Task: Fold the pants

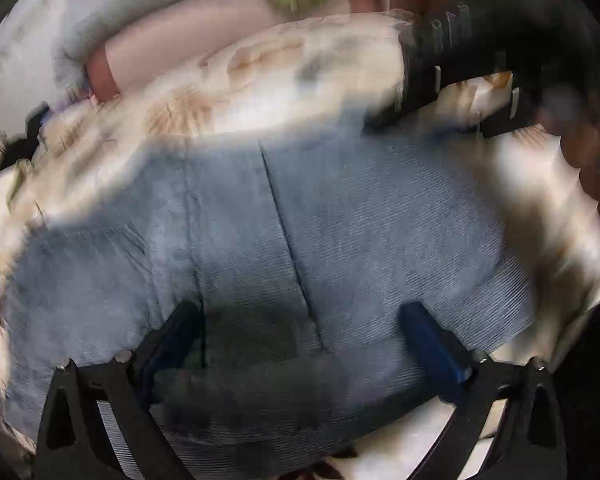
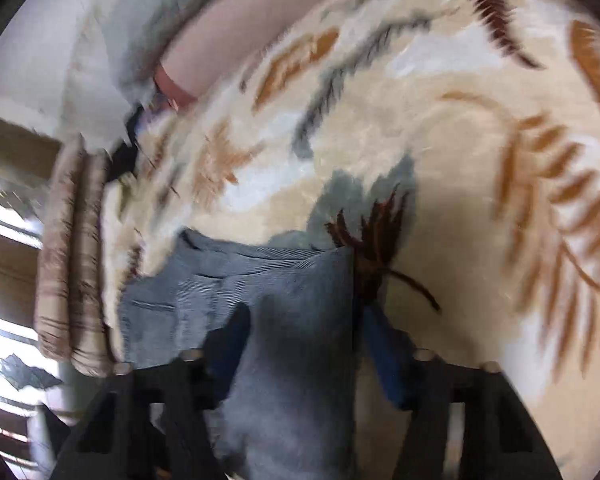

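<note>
Both views blurred. Left gripper (image 1: 300, 332): black angular frame arms with cut-out slots, silver screw heads at the joints, blue finger pads (image 1: 432, 344). Right gripper (image 2: 304, 344): same black frame, silver screws, blue pads (image 2: 384, 352).

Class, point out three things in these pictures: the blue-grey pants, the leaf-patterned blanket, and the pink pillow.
blue-grey pants (image 1: 340, 220): left wrist view, ribbed cloth right of the centre seam.
leaf-patterned blanket (image 2: 440, 140): right wrist view, bare cream patch between leaves.
pink pillow (image 2: 240, 40): right wrist view, its long side.
</note>
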`<state>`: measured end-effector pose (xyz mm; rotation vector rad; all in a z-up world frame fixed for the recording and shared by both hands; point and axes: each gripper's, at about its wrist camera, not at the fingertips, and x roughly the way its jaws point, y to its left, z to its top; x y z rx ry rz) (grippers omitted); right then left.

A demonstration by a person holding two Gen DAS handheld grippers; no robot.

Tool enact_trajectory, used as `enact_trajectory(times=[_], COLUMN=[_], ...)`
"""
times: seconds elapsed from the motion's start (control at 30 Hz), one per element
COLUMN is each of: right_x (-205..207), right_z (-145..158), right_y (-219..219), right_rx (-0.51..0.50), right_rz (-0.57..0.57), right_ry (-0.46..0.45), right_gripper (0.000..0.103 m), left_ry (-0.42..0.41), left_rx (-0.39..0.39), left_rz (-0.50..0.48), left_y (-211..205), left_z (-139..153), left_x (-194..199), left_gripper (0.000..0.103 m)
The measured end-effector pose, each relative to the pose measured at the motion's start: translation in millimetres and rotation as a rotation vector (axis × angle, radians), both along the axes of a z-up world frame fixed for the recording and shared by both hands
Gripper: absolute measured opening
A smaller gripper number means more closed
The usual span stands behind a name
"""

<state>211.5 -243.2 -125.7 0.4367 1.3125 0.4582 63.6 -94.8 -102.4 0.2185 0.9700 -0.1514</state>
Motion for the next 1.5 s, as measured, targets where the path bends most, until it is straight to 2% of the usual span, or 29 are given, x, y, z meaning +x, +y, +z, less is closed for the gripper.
enact_trajectory(times=[0.07, 0.1, 0.17, 0.23, 0.27, 0.33, 0.37, 0.43, 0.57, 0.63, 0.67, 0.7, 0.73, 0.77, 0.8, 0.83, 0.87, 0.9, 0.97, 1.0, 1.07, 1.1, 1.13, 1.2, 1.27, 1.33, 1.37, 1.43, 1.5], right_x=[0, -3, -4, 1, 1, -3, -8, -25, -76, -104, -111, -118, -122, -126, -125, -124, -121, -116, -101, -93, -70, -55, -48, -23, 6, 14, 12, 1, -15], right_z=[8, 24, 31, 1, -5, 5, 13, 36, 56, 38, 27, 5, -22, -32, -30, -22, -9, 10, 32, 42, 52, 52, 52, 37, 4, -17, -12, 6, 20], right_y=[7, 9, 17, 25, 21, 6, -1, -13, -19, -21, -23, -22, -21, -26, -32, -34, -32, -28, -24, -24, -16, -9, -6, -4, 1, -5, -7, -5, -7], right_rx=[-0.043, -0.056, -0.106, -0.207, -0.18, -0.103, -0.105, -0.094, 0.136, 0.283, 0.315, 0.321, 0.265, 0.275, 0.306, 0.3, 0.265, 0.214, 0.226, 0.234, 0.235, 0.234, 0.225, 0.209, 0.172, 0.226, 0.235, 0.186, 0.2], right_rz=[0.019, 0.015, 0.02, 0.054, 0.04, -0.026, -0.064, -0.116, -0.092, -0.109, -0.111, -0.121, -0.137, -0.173, -0.194, -0.197, -0.188, -0.16, -0.139, -0.141, -0.139, -0.135, -0.133, -0.149, -0.166, -0.208, -0.214, -0.183, -0.161], right_ry=[-0.053, -0.125, -0.179, -0.112, -0.132, -0.122, -0.132, -0.187, -0.186, -0.124, -0.085, -0.03, 0.044, 0.041, 0.062, 0.069, 0.033, -0.025, -0.069, -0.089, -0.116, -0.121, -0.118, -0.094, -0.039, -0.01, -0.025, -0.047, -0.064], right_gripper=[0.02, 0.016, 0.016, 0.019, 0.021, 0.028, 0.042, 0.052, 0.052, 0.052, 0.053, 0.053, 0.054, 0.035, 0.031, 0.031, 0.034, 0.036, 0.05, 0.052, 0.054, 0.054, 0.054, 0.054, 0.055, 0.049, 0.049, 0.05, 0.05], left_ry=[-0.008, -0.008, -0.016, -0.019, -0.017, -0.014, -0.008, -0.006, -0.121, -0.138, -0.122, -0.07, 0.004, 0.105, 0.042, 0.017, 0.019, -0.009, -0.076, -0.081, -0.023, 0.03, 0.055, 0.023, 0.016, 0.013, 0.011, 0.004, 0.0], left_rx=[0.006, -0.005, -0.015, -0.007, -0.007, -0.022, -0.029, -0.063, -0.137, -0.167, -0.185, -0.192, -0.17, -0.107, -0.07, -0.052, -0.044, -0.079, -0.126, -0.116, -0.071, -0.03, -0.03, -0.075, -0.067, -0.07, -0.074, -0.076, -0.077], left_rz=[-0.011, -0.012, -0.014, -0.017, -0.018, -0.027, -0.032, -0.033, 0.035, 0.108, 0.136, 0.165, 0.171, 0.152, 0.115, 0.107, 0.113, 0.116, 0.109, 0.103, 0.089, 0.092, 0.093, 0.106, 0.099, 0.094, 0.092, 0.089, 0.088], left_y=[2, 3, 4, 3, 2, 3, 4, 10, 40, 62, 70, 77, 77, 74, 69, 66, 64, 64, 64, 61, 57, 55, 56, 62, 62, 62, 61, 63, 62], left_z=[2, 1, -2, -2, -3, -3, -2, 7, 44, 54, 51, 40, 24, 1, 2, 7, 15, 25, 40, 40, 27, 10, 1, 0, -1, -3, -2, -4, -5], left_x=[-4, -2, 1, 1, 1, 1, 0, 0, -19, -22, -21, -16, -8, 2, -1, -3, -4, -6, -11, -9, -3, 3, 5, 3, 5, 4, -1, 1, -3], left_gripper=[0.103, 0.103, 0.103, 0.103, 0.103, 0.103, 0.103, 0.103, 0.103, 0.103, 0.103, 0.103, 0.103, 0.103, 0.103, 0.103, 0.103, 0.103, 0.103, 0.103, 0.103, 0.103, 0.103, 0.103, 0.103, 0.103, 0.103, 0.103, 0.103])
